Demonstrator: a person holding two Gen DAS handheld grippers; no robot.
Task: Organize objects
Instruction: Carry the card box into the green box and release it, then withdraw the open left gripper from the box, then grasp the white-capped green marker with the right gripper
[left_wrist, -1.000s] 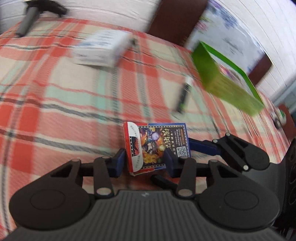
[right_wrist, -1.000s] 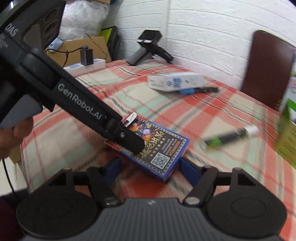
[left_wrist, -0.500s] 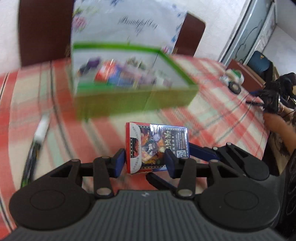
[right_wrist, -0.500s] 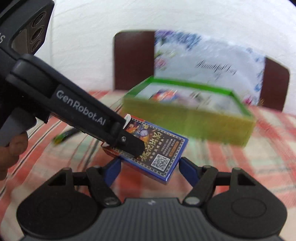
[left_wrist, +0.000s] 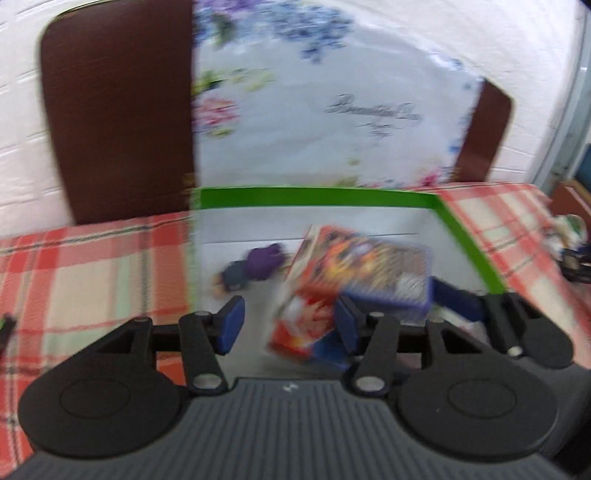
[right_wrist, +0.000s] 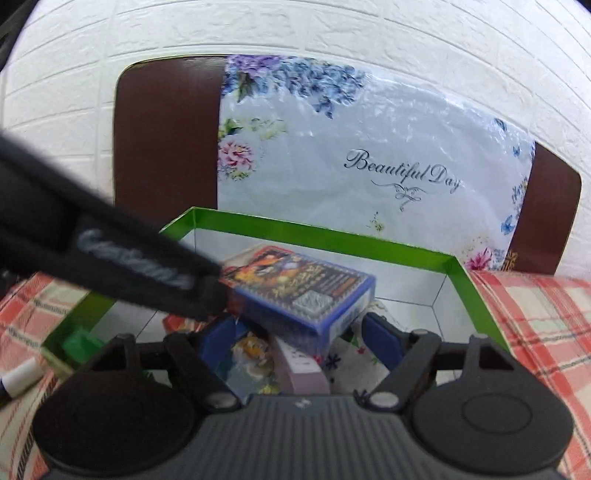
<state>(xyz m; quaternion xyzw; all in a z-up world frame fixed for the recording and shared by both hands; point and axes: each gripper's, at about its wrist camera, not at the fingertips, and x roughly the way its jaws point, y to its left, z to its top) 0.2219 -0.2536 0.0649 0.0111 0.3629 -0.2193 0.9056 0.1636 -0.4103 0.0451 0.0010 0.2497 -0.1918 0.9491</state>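
The card box (right_wrist: 306, 291) is seen over the open green box (right_wrist: 325, 242), tilted, with one corner low. In the right wrist view it lies between the two blue fingers of the right gripper (right_wrist: 299, 338). A gap is seen on each side of it, so the pads are not pressed on it. These jaws have just been opened wider. The black finger of the left gripper (right_wrist: 147, 273) is laid across the card box's left end; if it is touched there cannot be told.

In the left wrist view the same card box (left_wrist: 354, 280) is blurred. It sits by the right-hand finger of the left gripper (left_wrist: 288, 321) and leans away from the other finger, which stands well apart from it. These jaws have also just been opened, and they are kept at a middle width with nothing gripped.

One card box is counted. One green box is counted. Inside it a purple lump (left_wrist: 264, 260) and some small mixed things (right_wrist: 255, 354) are seen, too blurred to count. One pen (right_wrist: 18, 378) is seen on the checked cloth (right_wrist: 535, 325), just beside the green box. Two brown chair backs (right_wrist: 166, 140) are counted behind, with one flowered sheet (right_wrist: 369, 147) laid between them.
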